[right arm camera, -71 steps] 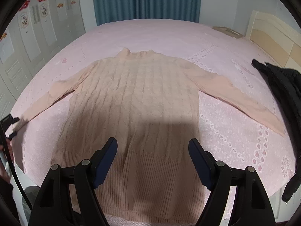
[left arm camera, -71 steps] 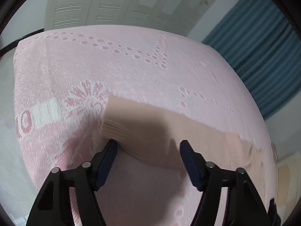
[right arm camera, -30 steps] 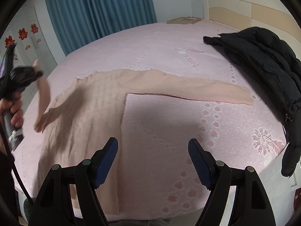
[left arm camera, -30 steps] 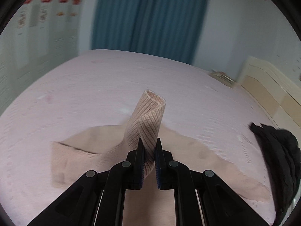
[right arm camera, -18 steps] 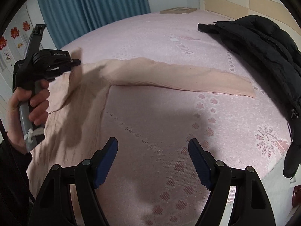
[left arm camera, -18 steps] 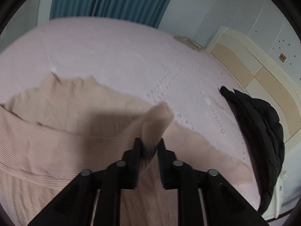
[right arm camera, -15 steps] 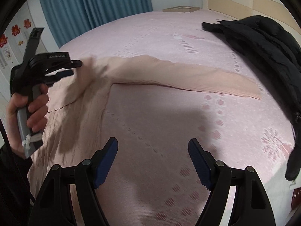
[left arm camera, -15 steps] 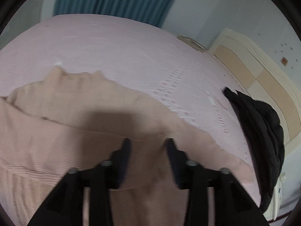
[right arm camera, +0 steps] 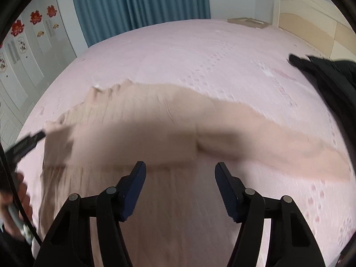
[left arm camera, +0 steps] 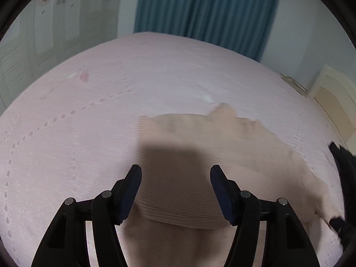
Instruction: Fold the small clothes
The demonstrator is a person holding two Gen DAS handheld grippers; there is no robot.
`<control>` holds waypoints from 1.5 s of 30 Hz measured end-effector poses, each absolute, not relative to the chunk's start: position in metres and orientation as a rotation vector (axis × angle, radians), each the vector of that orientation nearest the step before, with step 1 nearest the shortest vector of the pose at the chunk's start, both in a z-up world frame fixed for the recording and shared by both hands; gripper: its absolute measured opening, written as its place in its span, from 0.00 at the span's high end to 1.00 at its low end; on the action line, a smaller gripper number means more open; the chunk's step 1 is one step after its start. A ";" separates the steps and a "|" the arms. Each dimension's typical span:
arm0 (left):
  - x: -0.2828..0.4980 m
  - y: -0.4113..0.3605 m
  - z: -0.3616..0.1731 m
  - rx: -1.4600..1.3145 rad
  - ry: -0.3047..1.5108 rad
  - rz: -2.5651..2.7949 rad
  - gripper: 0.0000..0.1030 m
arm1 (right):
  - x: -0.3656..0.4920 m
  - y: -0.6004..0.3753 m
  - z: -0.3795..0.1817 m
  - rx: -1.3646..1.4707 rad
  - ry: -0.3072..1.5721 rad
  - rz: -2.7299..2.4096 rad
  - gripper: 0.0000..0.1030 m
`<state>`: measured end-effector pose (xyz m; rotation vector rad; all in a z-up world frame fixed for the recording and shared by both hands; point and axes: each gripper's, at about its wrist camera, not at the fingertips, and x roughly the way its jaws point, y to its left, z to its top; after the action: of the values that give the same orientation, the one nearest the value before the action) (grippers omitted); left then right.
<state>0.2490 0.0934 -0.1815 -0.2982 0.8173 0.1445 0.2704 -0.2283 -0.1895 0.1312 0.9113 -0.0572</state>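
A beige knit sweater (right arm camera: 133, 120) lies flat on the pink bedspread (right arm camera: 200, 51). Its left sleeve (right arm camera: 124, 144) is folded across the chest. Its right sleeve (right arm camera: 278, 142) stretches out flat to the right. My left gripper (left arm camera: 175, 178) is open and empty, hovering just above the folded sleeve (left arm camera: 178, 200); it also shows at the sweater's left edge in the right wrist view (right arm camera: 33, 140). My right gripper (right arm camera: 180, 173) is open and empty above the sweater's body, below the folded sleeve.
A black jacket (right arm camera: 329, 77) lies on the bed at the right; it also shows in the left wrist view (left arm camera: 342, 162). Blue curtains (right arm camera: 138, 2) hang behind the bed, a headboard (right arm camera: 311, 22) at the right, white wardrobe doors (right arm camera: 26, 51) at the left.
My left gripper carried the left sleeve over the chest, opened and let it go; the sleeve now lies folded. My right gripper swung back over the sweater's body.
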 end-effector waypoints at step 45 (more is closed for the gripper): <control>0.271 0.112 -0.228 -0.487 0.844 0.099 0.83 | 0.338 -0.240 -0.251 0.175 0.846 -0.096 0.97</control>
<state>0.2707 0.1116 -0.2280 -0.4873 0.8438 0.0987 0.3379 -0.2402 -0.2507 0.1754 0.8462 -0.0963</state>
